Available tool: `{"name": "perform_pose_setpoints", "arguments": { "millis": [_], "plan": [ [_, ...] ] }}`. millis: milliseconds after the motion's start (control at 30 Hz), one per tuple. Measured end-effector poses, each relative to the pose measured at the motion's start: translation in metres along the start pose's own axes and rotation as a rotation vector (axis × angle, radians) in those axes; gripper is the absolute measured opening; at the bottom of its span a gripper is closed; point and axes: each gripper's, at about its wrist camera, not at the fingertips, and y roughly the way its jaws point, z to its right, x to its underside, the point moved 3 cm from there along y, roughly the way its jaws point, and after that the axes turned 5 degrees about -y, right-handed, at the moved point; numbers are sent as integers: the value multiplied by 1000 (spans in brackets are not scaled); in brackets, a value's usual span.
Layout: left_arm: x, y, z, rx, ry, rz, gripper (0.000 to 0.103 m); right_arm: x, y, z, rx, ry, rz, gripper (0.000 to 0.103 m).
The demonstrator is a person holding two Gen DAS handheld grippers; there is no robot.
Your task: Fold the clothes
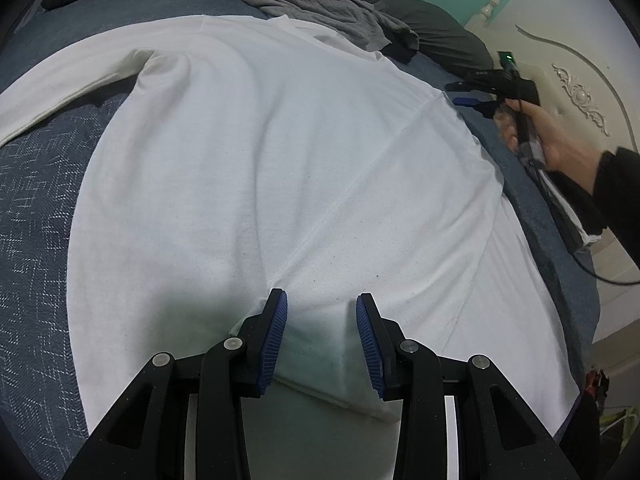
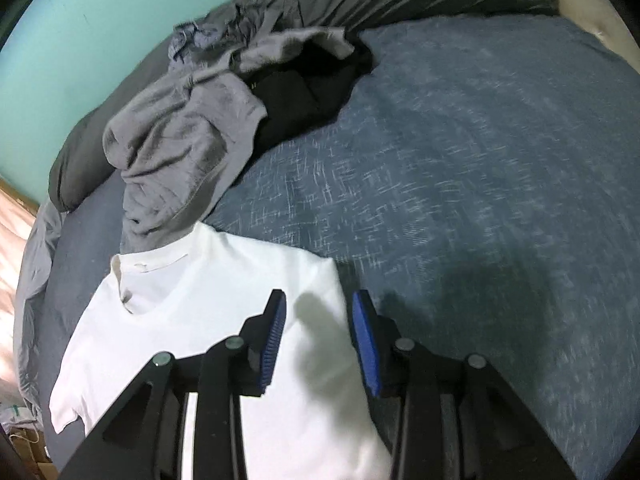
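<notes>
Left wrist view: left claw [image 1: 321, 312] parted, empty, low over the white T-shirt [image 1: 256, 160] hem; shirt's long axis runs away toward the collar. Right claw [image 2: 319, 312] parted, empty, at the folded shoulder edge.

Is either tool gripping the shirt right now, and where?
No. Both tools are open: the left tool sits over the white shirt near its folded edge, the right tool over its side edge.

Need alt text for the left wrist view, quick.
A white T-shirt lies spread on a blue bedspread, the left gripper over it with jaws open. The right gripper is at the shirt's far edge.
</notes>
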Motion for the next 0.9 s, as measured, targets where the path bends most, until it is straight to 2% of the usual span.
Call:
{"name": "perform_pose_setpoints", "arguments": {
  "millis": [33, 67, 133, 467, 567, 667, 733, 800, 833, 900],
  "plan": [
    [0, 0, 1, 1, 2, 0, 41, -1, 3, -2, 17, -20, -8, 35],
    [0, 0, 1, 1, 4, -1, 42, -3, 6, -5, 34, -41, -17, 26],
    [0, 0, 2, -2, 10, 1, 43, -6, 9, -11, 53, -80, -12, 2],
    [3, -2, 1, -2, 16, 3, 43, -25, 22, -36, 142, -242, 16, 1],
    [4, -3, 1, -2, 17, 3, 44, -26, 28, -36, 164, -256, 2, 2],
    [4, -3, 1, -3, 17, 3, 44, -26, 26, -31, 118, -220, 1, 2],
    [4, -3, 2, -3, 17, 3, 44, -31, 12, -24, 81, -182, 45, 5],
    [4, -3, 2, -4, 16, 3, 44, -30, -4, -12, 54, -142, 82, 21],
    [4, -4, 2, -4, 16, 3, 44, -26, -12, -4, 39, -116, 94, 33],
    [4, -4, 3, -4, 16, 3, 44, -12, -26, 13, 24, -83, 102, 34]
  ]
}}
